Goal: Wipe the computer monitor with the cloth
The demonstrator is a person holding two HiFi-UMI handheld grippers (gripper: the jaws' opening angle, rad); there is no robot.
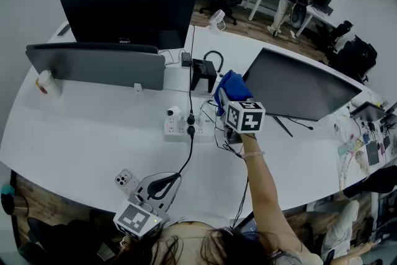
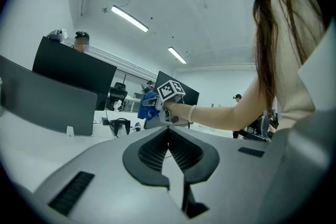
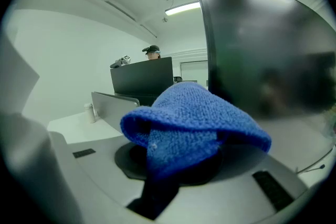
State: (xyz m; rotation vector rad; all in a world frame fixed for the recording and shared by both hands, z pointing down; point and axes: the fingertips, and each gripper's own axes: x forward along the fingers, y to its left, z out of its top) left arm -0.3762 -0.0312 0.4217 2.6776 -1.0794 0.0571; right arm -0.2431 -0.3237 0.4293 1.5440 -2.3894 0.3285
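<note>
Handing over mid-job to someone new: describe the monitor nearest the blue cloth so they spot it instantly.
On the long white desk, look right of the white power strip. The monitor there stands beside the blue cloth held by the right gripper. Unlike the black monitor and the grey monitor farther left, it stands slanted with its dark screen showing.

The monitor [image 1: 298, 87] stands toward the tabletop's [image 1: 80, 139] right edge, the cloth [image 1: 232, 87] just left of it, perhaps a phone [image 1: 126, 180] near the front edge
</note>
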